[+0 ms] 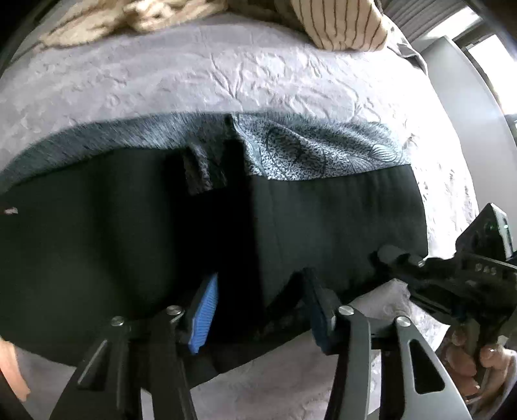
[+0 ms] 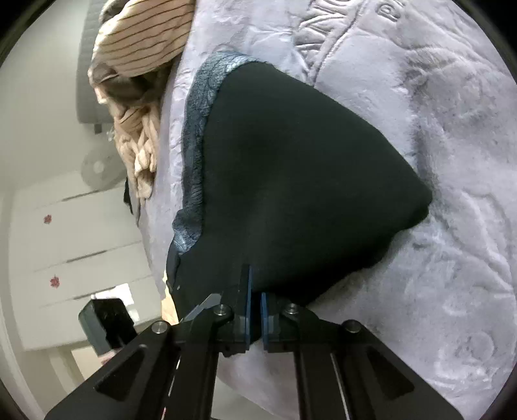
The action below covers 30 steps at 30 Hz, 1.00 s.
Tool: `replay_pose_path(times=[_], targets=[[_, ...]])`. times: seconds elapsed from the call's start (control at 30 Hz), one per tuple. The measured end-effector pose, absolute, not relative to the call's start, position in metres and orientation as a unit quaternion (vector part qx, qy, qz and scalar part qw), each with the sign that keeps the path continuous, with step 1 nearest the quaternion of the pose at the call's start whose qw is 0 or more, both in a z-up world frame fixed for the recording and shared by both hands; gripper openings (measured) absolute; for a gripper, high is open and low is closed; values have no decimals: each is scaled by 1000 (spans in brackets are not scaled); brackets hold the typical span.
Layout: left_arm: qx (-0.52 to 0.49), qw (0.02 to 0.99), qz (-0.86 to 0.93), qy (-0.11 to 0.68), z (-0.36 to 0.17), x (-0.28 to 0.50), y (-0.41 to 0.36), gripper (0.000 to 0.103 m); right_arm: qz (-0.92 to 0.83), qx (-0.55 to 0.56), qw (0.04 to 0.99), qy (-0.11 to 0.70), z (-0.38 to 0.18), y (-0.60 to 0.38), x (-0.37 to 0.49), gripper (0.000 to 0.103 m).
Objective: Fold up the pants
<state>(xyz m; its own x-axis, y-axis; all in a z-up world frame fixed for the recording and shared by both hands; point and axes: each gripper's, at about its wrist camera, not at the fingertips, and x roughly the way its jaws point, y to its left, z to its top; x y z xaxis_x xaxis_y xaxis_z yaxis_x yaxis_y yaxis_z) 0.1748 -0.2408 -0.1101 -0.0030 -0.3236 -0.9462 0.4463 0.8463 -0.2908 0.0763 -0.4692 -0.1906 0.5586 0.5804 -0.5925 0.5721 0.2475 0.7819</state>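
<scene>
Right claw tips prob. buried in black pants fabric

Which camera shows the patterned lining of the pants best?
Left wrist: the lining spreads wide, its print sharp on the right. Right wrist shows only a narrow blurred strip along the pants' edge.

— Where does the left wrist view look from?
— Low and close over the pants, facing across the bed toward the pillow.
— And the right?
— Rolled sideways, just as close. Both share pants, bed, pillow.
</scene>
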Motion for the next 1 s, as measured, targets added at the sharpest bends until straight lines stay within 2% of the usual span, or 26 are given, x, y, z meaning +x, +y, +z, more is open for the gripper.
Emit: replay_pose_path(times=[0.17,0.2,0.27,0.37,0.43,0.5,0.57,0.63,0.67,0.7,0.83,0.87,0.9,0.93,1.0], targets=[[87,746,-251,611,-97,158,-228,53,36,576,666,471,-162,-454,72,5],[95,742,-241,618,-103,158,-225,60,30,565,667,484,-168,-450,73,5],[84,737,-222,633,-117,161,-221,69,12,558,658,506,-191,-444,75,5],[80,739,-215,634,-116,163,-223,69,12,552,651,521,-199,-444,83,6],[90,747,-216,623,-107,162,-226,69,34,510,661,550,-182,-443,92,17],[98,758,-215,608,-94,162,-227,69,78,443,683,576,-151,-440,101,50],[96,769,-215,595,-80,166,-230,69,116,398,723,553,-115,-447,103,68],[91,775,-215,587,-68,173,-237,71,112,369,771,507,-86,-472,110,69],[87,776,-217,586,-64,177,-239,81,94,361,785,495,-82,-487,118,69],[81,779,-220,582,-61,181,-245,84,67,361,790,490,-84,-503,125,69],[91,784,-237,567,-63,193,-288,84,-1,386,769,509,-125,-538,155,69],[94,783,-241,565,-67,192,-294,84,8,405,753,518,-143,-542,163,65],[101,782,-242,565,-75,193,-303,84,22,416,742,526,-155,-541,168,53],[108,781,-241,567,-79,194,-307,84,38,427,728,536,-169,-540,173,47],[132,776,-228,574,-96,196,-313,84,30,442,708,550,-179,-536,179,43]])
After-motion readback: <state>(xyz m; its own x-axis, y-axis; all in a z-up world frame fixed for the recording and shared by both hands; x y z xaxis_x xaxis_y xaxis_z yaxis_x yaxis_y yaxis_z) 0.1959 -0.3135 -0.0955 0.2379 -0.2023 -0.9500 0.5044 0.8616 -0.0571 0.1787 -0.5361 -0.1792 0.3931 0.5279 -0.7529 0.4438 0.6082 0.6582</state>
